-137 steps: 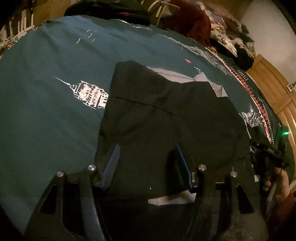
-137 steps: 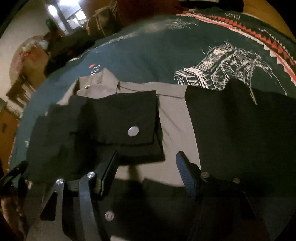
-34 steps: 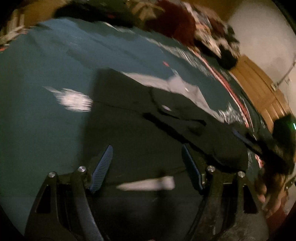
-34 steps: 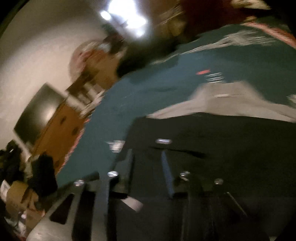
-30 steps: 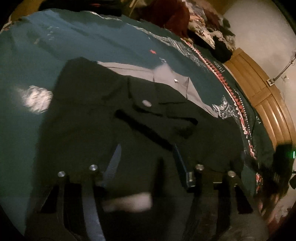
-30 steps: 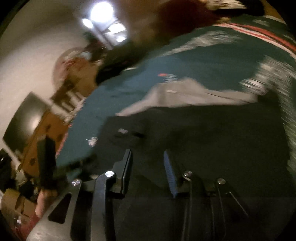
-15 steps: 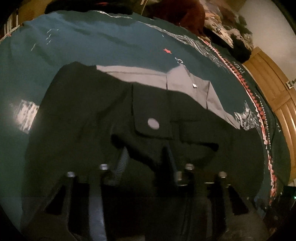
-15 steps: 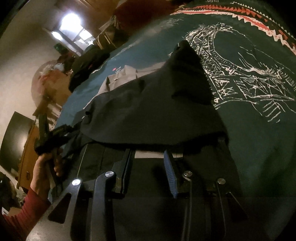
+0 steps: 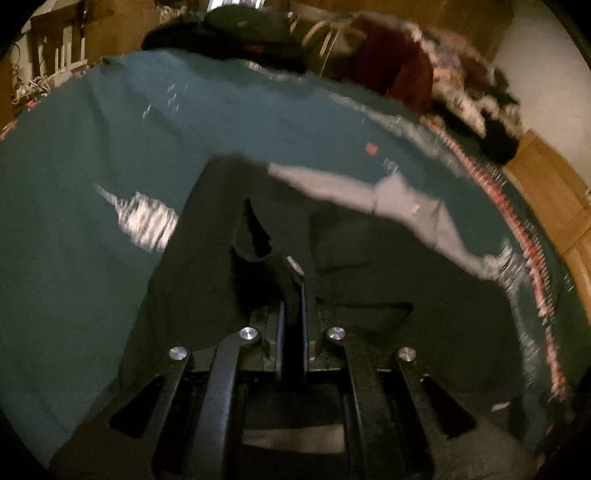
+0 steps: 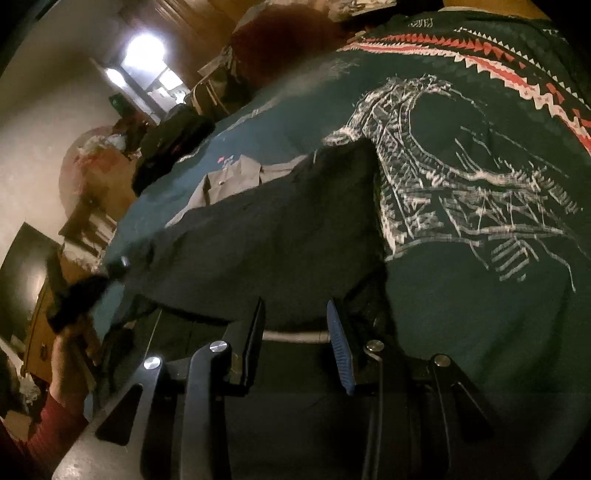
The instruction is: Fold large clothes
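A black garment [image 9: 207,266] with a grey collar part [image 9: 399,195] lies spread on a teal printed bed cover [image 9: 92,184]. My left gripper [image 9: 293,291] is shut on a raised fold of the black cloth near its snap button. In the right wrist view the same garment [image 10: 277,236] lies ahead, its near edge just in front of my right gripper [image 10: 294,302]. That gripper stands open, its blue pad bare, with a pale strip of cloth below the fingers. A hand [image 10: 70,354] in a red sleeve holds the left gripper at the garment's far left.
Piled clothes [image 9: 388,70] and a black heap [image 9: 229,29] lie at the far end of the bed. Wooden furniture [image 9: 554,192] stands on the right. The bed cover [image 10: 480,332] with its white print and red-white border stretches to the right of the garment.
The left jaws have closed on the black cloth by the snap flap and lifted a fold. The right gripper has swept to the garment's right edge and stopped there.
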Action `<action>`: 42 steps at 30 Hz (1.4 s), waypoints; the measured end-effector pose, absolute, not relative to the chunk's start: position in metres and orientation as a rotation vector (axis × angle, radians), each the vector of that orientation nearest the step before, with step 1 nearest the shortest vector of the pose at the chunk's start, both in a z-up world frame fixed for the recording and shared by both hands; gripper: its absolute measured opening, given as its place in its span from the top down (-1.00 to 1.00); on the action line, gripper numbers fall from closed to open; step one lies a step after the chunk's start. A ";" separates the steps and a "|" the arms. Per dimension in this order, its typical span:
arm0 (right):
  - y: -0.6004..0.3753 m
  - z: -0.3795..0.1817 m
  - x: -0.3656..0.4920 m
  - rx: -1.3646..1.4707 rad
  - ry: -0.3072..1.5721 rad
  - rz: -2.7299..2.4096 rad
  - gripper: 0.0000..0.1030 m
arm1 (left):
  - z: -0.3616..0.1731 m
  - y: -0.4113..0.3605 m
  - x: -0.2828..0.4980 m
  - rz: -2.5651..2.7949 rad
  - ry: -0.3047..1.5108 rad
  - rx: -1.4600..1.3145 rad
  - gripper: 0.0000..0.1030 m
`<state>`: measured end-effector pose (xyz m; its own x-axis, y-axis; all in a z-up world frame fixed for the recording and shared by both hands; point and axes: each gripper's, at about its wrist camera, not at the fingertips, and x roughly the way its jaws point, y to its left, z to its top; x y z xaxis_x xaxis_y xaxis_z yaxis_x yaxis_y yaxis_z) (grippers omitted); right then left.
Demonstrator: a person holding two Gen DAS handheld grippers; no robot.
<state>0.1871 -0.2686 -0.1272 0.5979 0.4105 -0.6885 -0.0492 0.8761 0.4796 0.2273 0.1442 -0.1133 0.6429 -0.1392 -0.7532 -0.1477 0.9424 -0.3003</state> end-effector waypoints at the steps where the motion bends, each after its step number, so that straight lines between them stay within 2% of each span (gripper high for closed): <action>1: -0.267 -0.126 0.192 0.430 0.893 0.280 0.21 | -0.117 0.145 0.225 0.003 0.886 -0.353 0.87; 6: -0.252 -0.123 0.232 0.348 0.898 0.289 0.22 | -0.111 0.154 0.213 0.022 0.863 -0.399 0.82; 9: -0.244 -0.133 0.256 0.332 0.960 0.277 0.22 | -0.107 0.159 0.206 0.042 0.864 -0.397 0.66; 11: -0.238 -0.136 0.259 0.316 0.974 0.290 0.22 | -0.104 0.163 0.200 0.085 0.855 -0.427 0.65; 17: -0.224 -0.141 0.261 0.300 0.987 0.318 0.22 | -0.067 0.166 0.185 0.170 0.721 -0.319 0.55; 19: -0.212 -0.140 0.265 0.298 0.984 0.348 0.22 | -0.067 0.144 0.207 0.019 0.752 -0.281 0.49; 22: -0.189 -0.141 0.272 0.274 0.990 0.405 0.22 | -0.093 0.122 0.248 -0.111 0.867 -0.255 0.46; 24: -0.177 -0.144 0.276 0.264 1.001 0.442 0.22 | -0.120 0.127 0.269 -0.038 0.961 -0.247 0.47; 26: -0.168 -0.159 0.283 0.266 1.060 0.468 0.15 | -0.132 0.146 0.272 0.040 0.968 -0.279 0.48; 28: -0.165 -0.170 0.285 0.231 1.090 0.464 0.26 | -0.121 0.162 0.260 0.033 0.962 -0.355 0.23; 29: -0.166 -0.168 0.282 0.216 1.091 0.460 0.28 | -0.110 0.167 0.247 0.042 0.941 -0.349 0.22; 31: -0.177 -0.149 0.269 0.201 1.095 0.449 0.17 | -0.089 0.178 0.216 0.061 0.888 -0.286 0.14; 34: -0.213 -0.112 0.224 0.221 1.035 0.486 0.16 | -0.070 0.206 0.165 0.028 0.860 -0.300 -0.06; 37: -0.266 -0.101 0.166 0.316 1.060 0.469 0.16 | -0.075 0.228 0.116 -0.038 0.905 -0.326 -0.07; 42: -0.313 -0.126 0.071 0.368 1.213 0.400 0.11 | -0.096 0.237 0.054 -0.173 1.001 -0.445 -0.07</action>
<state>0.0713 -0.3129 -0.1264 0.2970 0.4844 -0.8229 -0.1003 0.8728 0.4776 0.0544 0.2372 -0.0960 0.5351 -0.3405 -0.7732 -0.0608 0.8973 -0.4372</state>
